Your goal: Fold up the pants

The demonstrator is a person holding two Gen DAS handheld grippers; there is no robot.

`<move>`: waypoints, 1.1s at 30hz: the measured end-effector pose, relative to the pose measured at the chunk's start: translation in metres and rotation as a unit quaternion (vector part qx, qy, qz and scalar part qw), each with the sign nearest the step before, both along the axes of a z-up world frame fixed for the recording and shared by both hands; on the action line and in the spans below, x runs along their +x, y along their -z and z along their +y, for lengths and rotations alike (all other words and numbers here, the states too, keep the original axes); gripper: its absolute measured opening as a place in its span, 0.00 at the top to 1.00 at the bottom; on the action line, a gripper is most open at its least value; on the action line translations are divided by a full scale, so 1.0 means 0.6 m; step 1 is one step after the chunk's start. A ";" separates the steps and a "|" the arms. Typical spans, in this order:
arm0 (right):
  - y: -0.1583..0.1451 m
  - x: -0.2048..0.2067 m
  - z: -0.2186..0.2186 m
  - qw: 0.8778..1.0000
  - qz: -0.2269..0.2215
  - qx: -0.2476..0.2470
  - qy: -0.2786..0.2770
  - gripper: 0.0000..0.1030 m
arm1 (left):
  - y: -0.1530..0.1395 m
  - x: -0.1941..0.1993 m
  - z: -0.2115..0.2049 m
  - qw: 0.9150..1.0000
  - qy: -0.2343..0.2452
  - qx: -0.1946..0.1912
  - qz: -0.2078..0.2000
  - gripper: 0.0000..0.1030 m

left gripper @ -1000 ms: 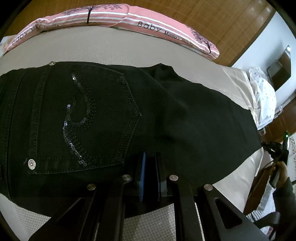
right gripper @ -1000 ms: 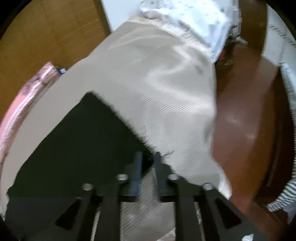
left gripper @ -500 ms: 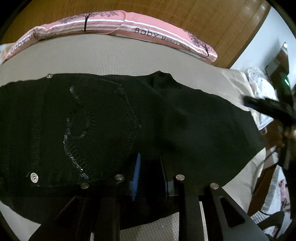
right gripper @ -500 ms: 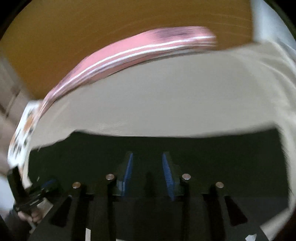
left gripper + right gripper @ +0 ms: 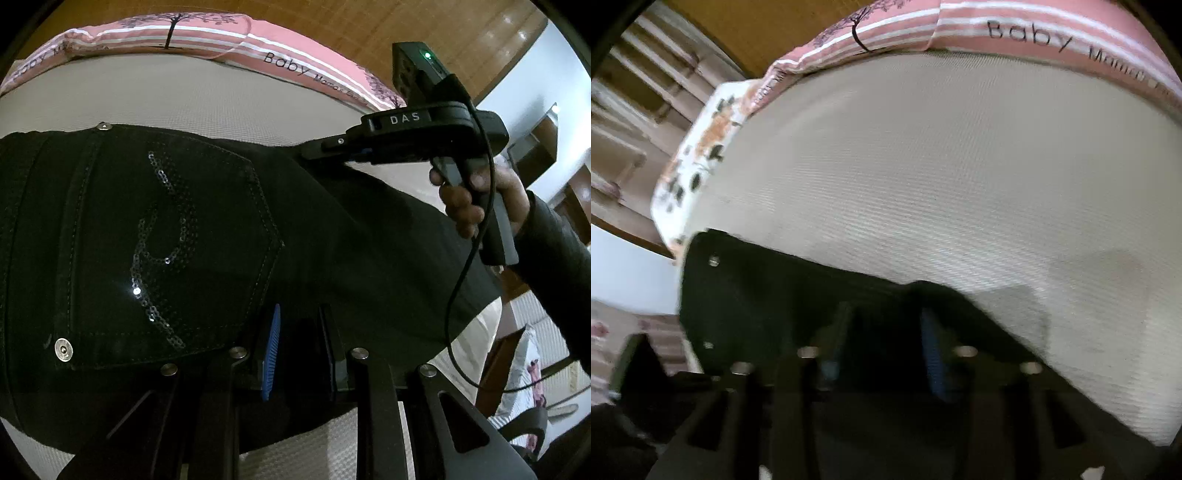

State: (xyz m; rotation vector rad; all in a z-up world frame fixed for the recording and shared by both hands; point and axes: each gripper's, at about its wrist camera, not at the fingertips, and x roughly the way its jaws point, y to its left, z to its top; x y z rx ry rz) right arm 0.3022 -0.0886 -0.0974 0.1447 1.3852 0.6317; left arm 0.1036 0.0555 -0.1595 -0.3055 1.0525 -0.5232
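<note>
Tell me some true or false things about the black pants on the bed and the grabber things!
1. The pants are black. True.
2. The back pocket has a sparkly sequin swirl. True.
3. The pillow beyond the pants is plain blue. False: it is pink with white stripes, a tree print and the word "Baby".
4. The left gripper is squeezed shut. False: its fingers stand apart over the pants.
5. The right gripper is at the far edge of the pants. True.
</note>
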 end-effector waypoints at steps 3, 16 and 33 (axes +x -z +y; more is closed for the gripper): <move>-0.018 0.001 -0.012 0.999 -0.008 0.028 0.017 0.90 | 0.000 0.003 0.003 1.000 -0.001 -0.009 0.004 0.78; -0.004 0.006 -0.006 0.995 -0.066 -0.027 0.066 0.76 | -0.010 0.000 0.011 1.000 -0.003 0.002 0.007 0.78; -0.044 -0.139 -0.151 0.968 -0.128 -0.110 0.185 0.68 | -0.026 0.114 0.006 0.997 -0.027 0.075 -0.025 0.72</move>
